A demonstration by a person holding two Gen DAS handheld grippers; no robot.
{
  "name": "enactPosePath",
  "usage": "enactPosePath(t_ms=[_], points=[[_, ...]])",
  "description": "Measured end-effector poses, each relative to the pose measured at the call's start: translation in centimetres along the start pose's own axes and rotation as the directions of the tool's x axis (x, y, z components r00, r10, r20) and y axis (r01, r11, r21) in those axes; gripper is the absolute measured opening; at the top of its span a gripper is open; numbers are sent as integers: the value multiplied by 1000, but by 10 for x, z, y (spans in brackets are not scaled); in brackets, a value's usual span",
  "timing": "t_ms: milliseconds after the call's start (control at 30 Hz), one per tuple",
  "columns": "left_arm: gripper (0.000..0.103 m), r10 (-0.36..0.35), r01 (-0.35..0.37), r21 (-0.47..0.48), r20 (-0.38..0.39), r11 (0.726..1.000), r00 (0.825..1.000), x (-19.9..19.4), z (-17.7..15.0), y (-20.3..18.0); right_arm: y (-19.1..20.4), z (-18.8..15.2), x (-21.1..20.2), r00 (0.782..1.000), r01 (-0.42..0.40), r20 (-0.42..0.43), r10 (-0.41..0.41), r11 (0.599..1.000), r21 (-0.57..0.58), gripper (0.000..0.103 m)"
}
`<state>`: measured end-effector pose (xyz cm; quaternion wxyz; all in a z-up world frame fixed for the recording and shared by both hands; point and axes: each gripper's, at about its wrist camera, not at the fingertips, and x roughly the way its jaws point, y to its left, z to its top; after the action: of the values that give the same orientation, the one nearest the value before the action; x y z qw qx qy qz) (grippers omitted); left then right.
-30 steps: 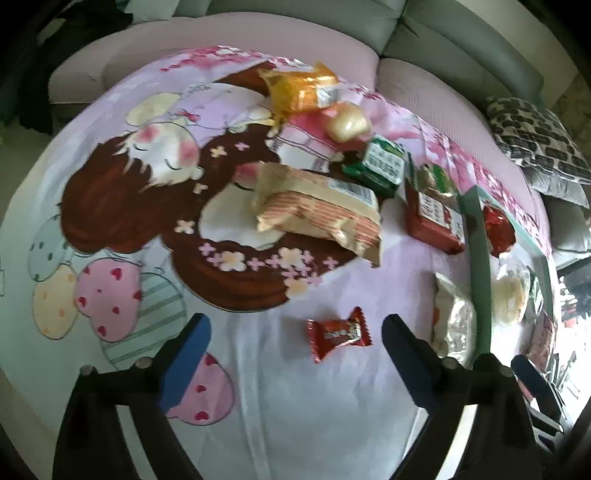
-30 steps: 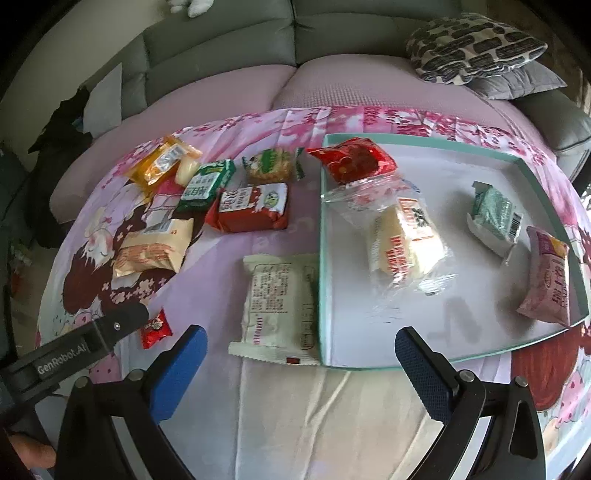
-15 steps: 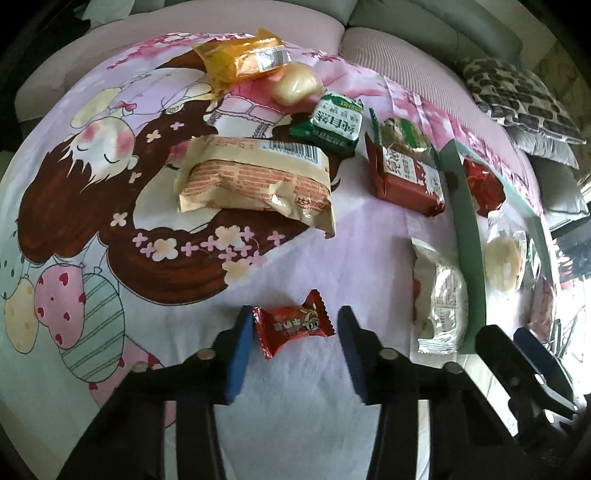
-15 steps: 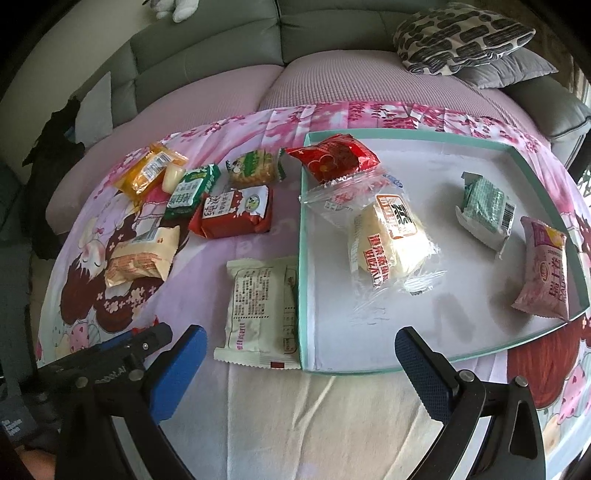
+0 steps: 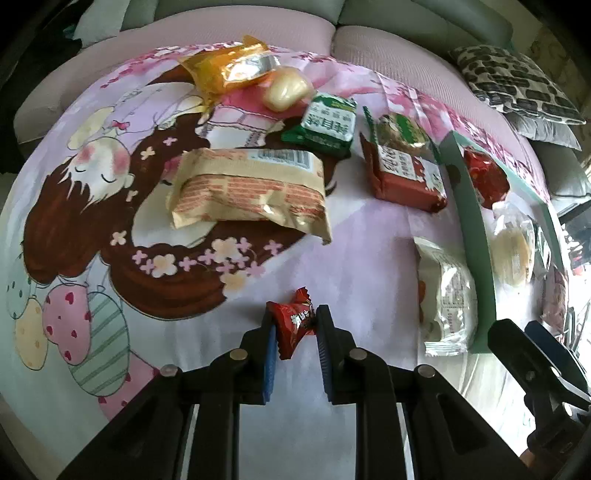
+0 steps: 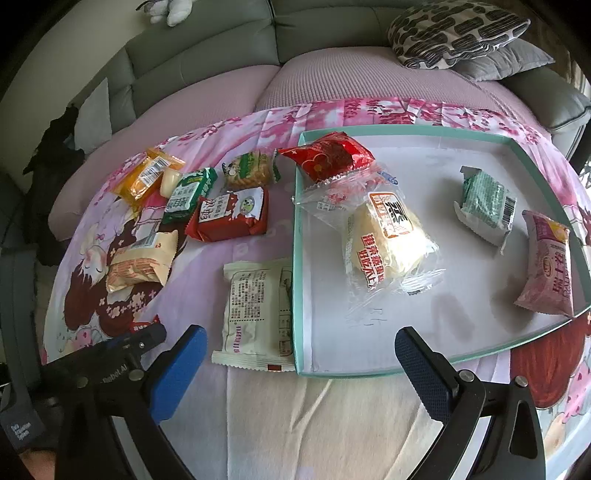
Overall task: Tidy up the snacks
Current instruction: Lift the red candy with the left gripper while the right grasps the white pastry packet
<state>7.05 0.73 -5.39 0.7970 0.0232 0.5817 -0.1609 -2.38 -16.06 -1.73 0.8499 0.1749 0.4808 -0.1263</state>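
At 6 o'clock of the left view, the left gripper (image 5: 294, 332) pinches the red candy (image 5: 295, 323) by its middle, approx. on the cloth (image 5: 369, 266); the right gripper (image 6: 299, 365) is spread wide, w/ nothing inside; risk: slippery wrapper can slide out when lifting toward the tray (image 6: 301, 258) at 3 o'clock, b/c the grip is shallow.

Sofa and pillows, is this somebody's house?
Probably a living room at home: a grey sofa with a patterned cushion, and snacks spread on a cartoon blanket beside a teal-rimmed tray.
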Motion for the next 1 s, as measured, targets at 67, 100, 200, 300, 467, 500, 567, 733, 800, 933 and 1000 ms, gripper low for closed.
enactPosePath(t_ms=[67, 100, 200, 300, 467, 500, 567, 733, 800, 933, 1000], points=[[21, 5, -5, -11, 7, 1000, 1000, -1, 3, 4, 1, 0, -2, 1000, -13, 10, 13, 1000, 0, 98], [21, 7, -7, -16, 9, 1000, 1000, -2, 4, 6, 1, 1, -2, 1000, -20, 14, 20, 1000, -2, 97], [21, 13, -12, -43, 14, 999, 1000, -2, 7, 12, 7, 1, -3, 999, -48, 20, 49, 999, -21, 90], [21, 26, -24, -74, 19, 997, 999, -3, 10, 22, 16, 0, -1, 995, -93, 16, 94, 994, -50, 81], [21, 32, -29, -108, 25, 994, 999, -3, 10, 36, 32, 0, 2, 991, -127, 17, 129, 987, -100, 70], [21, 33, -30, -111, 26, 993, 999, -3, 8, 38, 36, 0, 2, 991, -129, 17, 131, 985, -113, 68], [21, 30, -27, -116, 26, 993, 999, -4, 8, 41, 39, 0, 6, 989, -143, 6, 145, 982, -120, 63], [21, 28, -25, -118, 23, 993, 999, -4, 6, 42, 40, 1, 15, 991, -133, -17, 132, 983, -127, 63], [21, 30, -27, -116, 22, 993, 999, -4, 5, 41, 39, 2, 20, 993, -119, -29, 117, 985, -121, 63], [21, 28, -25, -117, 23, 993, 999, -9, 2, 45, 39, 4, 22, 995, -95, -25, 93, 987, -131, 63], [21, 30, -27, -118, 22, 993, 999, -8, 3, 45, 41, 4, 24, 996, -84, -25, 82, 987, -140, 63]])
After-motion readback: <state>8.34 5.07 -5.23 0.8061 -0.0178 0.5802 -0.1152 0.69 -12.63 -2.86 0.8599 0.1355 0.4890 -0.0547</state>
